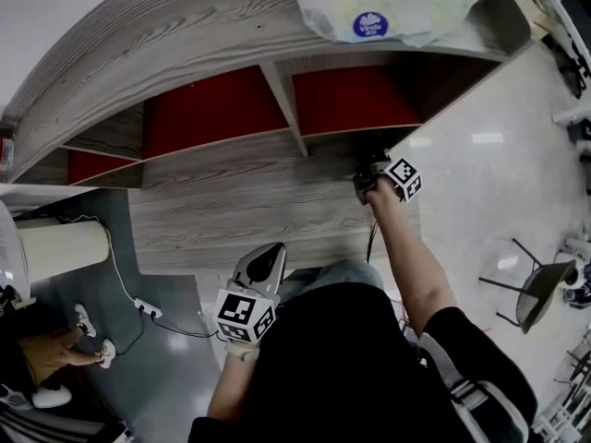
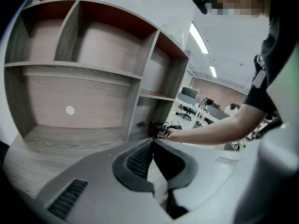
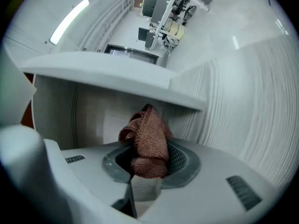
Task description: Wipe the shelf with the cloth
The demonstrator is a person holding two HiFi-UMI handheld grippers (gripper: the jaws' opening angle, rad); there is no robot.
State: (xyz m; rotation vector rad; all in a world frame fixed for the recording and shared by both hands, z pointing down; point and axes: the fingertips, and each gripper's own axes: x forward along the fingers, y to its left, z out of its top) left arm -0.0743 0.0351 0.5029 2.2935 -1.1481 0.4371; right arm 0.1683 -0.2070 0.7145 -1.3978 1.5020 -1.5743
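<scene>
2 red-backed compartments across the upper row of the wooden shelf [image 1: 231, 201], parted by an upright divider [image 1: 284, 100]; wider open bays below. Top board overhanging the front, loaded at its right end with a white plastic bag [image 1: 388, 3]. Past the shelf's right end, broad pale floor [image 1: 480, 183] with free room for a sideways sweep. To the left, tighter: a white cylinder [image 1: 60, 247] and a power strip [image 1: 146, 308] with its cable on the grey floor.

Right gripper [image 1: 369, 181] at the mouth of the lower right bay, close under the board above, arm stretched forward. Clamped between its fingers [image 3: 180, 157], the reddish-brown cloth [image 3: 149, 143]: bunched, filling the gap and standing out beyond the tips toward the bay's back wall. Contact between cloth and wood not clear in any view.

Left gripper [image 1: 263, 264] well back from the shelf front, near the person's torso, jaw tips together with nothing between them.
</scene>
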